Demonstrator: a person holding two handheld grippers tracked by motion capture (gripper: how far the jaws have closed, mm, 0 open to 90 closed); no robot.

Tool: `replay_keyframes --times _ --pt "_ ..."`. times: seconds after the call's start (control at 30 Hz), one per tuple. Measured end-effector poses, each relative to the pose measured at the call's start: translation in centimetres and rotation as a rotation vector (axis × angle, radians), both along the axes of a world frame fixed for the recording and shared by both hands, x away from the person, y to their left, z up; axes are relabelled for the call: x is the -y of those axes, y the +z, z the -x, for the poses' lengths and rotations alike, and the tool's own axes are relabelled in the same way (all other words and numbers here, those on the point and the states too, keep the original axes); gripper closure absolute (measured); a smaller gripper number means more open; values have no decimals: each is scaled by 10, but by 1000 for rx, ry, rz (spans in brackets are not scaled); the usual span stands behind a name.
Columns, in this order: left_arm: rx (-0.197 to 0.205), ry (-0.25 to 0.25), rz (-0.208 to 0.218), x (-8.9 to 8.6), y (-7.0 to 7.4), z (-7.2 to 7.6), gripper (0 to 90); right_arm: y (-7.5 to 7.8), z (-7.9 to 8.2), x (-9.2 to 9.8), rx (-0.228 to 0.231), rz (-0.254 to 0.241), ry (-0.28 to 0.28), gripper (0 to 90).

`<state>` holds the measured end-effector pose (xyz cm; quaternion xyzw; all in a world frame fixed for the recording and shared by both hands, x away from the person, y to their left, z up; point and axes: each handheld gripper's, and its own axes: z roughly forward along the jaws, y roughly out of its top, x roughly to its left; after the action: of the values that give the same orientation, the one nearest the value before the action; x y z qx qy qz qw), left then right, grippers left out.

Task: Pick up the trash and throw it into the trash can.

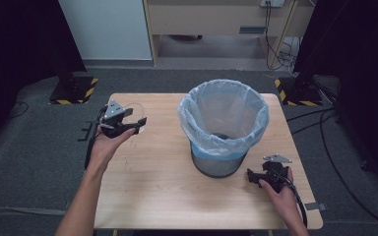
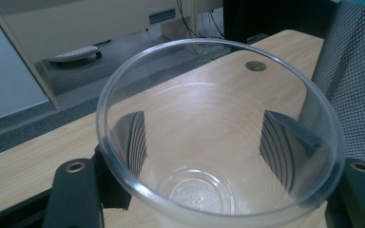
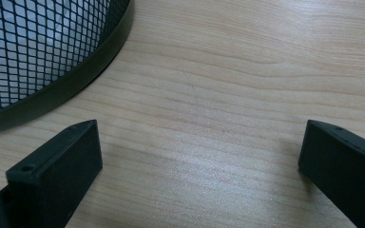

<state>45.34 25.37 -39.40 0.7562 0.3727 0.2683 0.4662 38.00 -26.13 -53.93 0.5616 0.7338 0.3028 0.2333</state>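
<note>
Clear cup held at the tabletop's left

Left hand-held gripper (image 2: 214, 190) clamps the clear plastic cup (image 2: 218, 137) by its walls; thin, light, probably crushable, so squeeze gently. Right hand-held gripper (image 3: 195, 175) stands apart, empty, near the lined bin (image 1: 223, 129).

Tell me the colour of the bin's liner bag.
Pale translucent blue liner bag, best in the high view.

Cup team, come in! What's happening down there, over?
Left gripper shut on clear cup, held upright over table's left side. Right gripper open, empty, beside lined mesh bin. Nothing in the way.
</note>
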Motion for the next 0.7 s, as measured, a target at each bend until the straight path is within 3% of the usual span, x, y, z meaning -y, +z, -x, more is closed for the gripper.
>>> replay_keyframes --times 0.3,0.6,0.7 --pt "2 -28 -27 4 14 -5 320 0 -2 3 3 3 -12 6" --pt "-2 -58 -27 7 20 -12 323 0 -2 3 3 3 -14 6" --pt "-4 -70 -48 8 23 -13 324 0 -2 3 3 3 -14 6"
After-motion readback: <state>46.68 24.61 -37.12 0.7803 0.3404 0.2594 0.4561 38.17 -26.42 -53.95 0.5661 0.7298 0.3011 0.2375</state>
